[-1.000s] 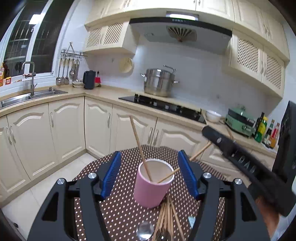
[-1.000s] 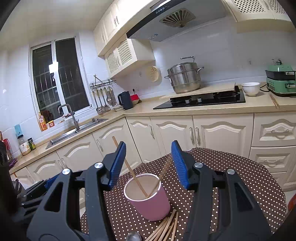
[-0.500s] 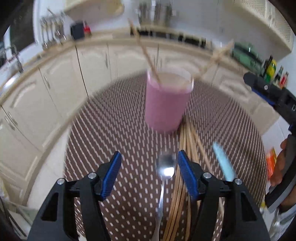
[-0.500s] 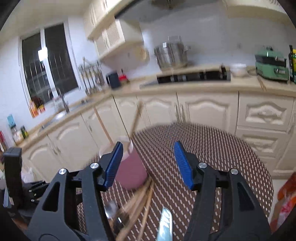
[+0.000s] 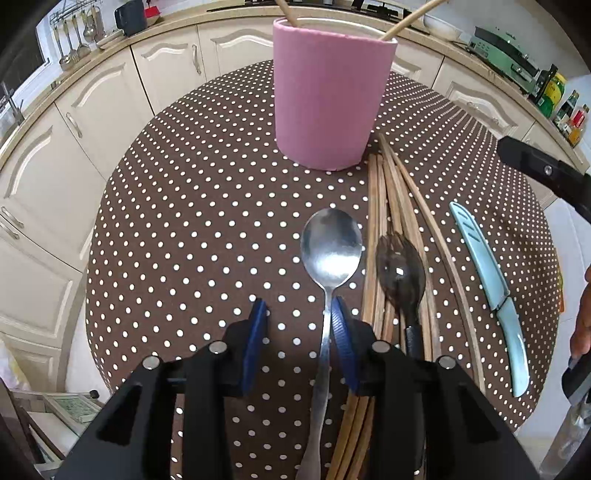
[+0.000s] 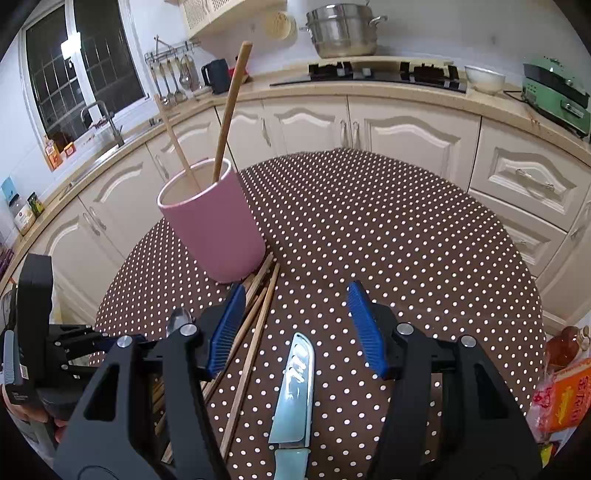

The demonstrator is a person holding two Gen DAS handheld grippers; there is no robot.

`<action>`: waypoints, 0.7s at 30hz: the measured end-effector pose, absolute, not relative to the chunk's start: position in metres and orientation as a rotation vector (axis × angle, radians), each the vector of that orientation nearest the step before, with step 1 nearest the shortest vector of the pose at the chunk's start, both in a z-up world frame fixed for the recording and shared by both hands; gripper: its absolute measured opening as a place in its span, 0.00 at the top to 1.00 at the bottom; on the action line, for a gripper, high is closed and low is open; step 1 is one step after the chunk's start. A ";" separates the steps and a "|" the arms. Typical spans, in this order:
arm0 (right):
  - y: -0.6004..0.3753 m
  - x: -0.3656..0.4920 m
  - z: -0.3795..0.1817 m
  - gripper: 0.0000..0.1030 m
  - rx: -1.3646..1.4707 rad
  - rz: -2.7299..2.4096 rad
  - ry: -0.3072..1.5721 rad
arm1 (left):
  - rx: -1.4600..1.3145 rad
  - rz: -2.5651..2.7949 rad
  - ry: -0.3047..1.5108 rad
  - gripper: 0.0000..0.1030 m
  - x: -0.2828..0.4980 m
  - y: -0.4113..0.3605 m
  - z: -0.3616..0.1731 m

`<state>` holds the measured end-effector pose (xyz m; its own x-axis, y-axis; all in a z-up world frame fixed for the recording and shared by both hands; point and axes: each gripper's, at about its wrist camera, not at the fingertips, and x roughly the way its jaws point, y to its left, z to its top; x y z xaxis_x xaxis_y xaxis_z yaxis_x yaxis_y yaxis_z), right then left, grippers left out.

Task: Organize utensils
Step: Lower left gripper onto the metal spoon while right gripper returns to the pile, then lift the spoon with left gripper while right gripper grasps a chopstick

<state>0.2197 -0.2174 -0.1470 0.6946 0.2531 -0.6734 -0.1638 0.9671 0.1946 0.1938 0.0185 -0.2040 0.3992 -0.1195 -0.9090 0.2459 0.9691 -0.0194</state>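
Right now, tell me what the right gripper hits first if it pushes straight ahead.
Probably the light blue knife, lying between the open right gripper fingers; past it only the dotted tablecloth. Depth is uncertain.

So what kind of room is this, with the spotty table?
Most likely a home kitchen. There is a cooktop with a big steel pot behind it, a sink with a tap under the window, and cream cabinets along the walls.

Two close wrist views, angled steeply down, sharing the dotted table (image 5: 192,206) and pink cup (image 6: 218,229).
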 end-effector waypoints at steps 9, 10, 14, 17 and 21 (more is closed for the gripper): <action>-0.197 0.244 -0.160 0.44 0.062 0.264 0.946 | 0.069 -0.123 1.121 0.97 0.224 0.022 -0.204; -0.193 0.247 -0.162 0.44 0.053 0.273 0.971 | 0.060 -0.112 1.117 0.97 0.226 0.023 -0.203; -0.177 0.260 -0.172 0.67 -0.009 0.294 1.058 | 0.008 -0.089 1.092 0.97 0.232 0.028 -0.199; -0.167 0.267 -0.178 0.68 -0.048 0.301 1.104 | -0.017 -0.084 1.063 0.97 0.235 0.034 -0.192; -0.159 0.271 -0.182 0.69 -0.072 0.303 1.139 | -0.038 -0.083 1.038 0.97 0.235 0.039 -0.183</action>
